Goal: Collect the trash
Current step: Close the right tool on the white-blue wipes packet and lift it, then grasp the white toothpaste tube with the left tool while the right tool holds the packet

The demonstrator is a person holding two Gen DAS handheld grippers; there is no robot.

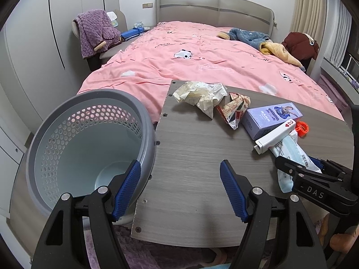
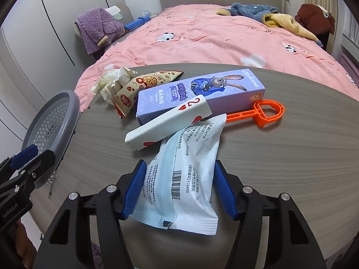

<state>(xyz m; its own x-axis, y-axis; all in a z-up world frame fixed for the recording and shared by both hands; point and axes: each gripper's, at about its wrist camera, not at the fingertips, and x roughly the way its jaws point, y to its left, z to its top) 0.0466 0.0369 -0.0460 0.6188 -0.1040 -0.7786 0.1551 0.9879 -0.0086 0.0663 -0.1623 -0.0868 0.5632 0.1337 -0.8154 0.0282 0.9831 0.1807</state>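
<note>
A grey perforated bin (image 1: pixel 85 148) stands at the table's left edge; its rim also shows in the right wrist view (image 2: pixel 53 121). My left gripper (image 1: pixel 180 186) is open, one finger at the bin's rim, the other over the table. My right gripper (image 2: pixel 177 190) has its fingers on both sides of a pale blue mask packet (image 2: pixel 184 179) lying on the table (image 2: pixel 291 168); the packet (image 1: pixel 289 154) shows in the left view too. Crumpled paper (image 1: pixel 199 94), a red snack wrapper (image 1: pixel 233 109), a purple box (image 2: pixel 202 92) and a white card box (image 2: pixel 168 123) lie beyond.
An orange plastic tool (image 2: pixel 262 112) lies right of the purple box. A bed with a pink duvet (image 1: pixel 202 56) stands behind the table, with clothes on it. A chair with a purple robe (image 1: pixel 96 31) is at the left, wardrobes beside it.
</note>
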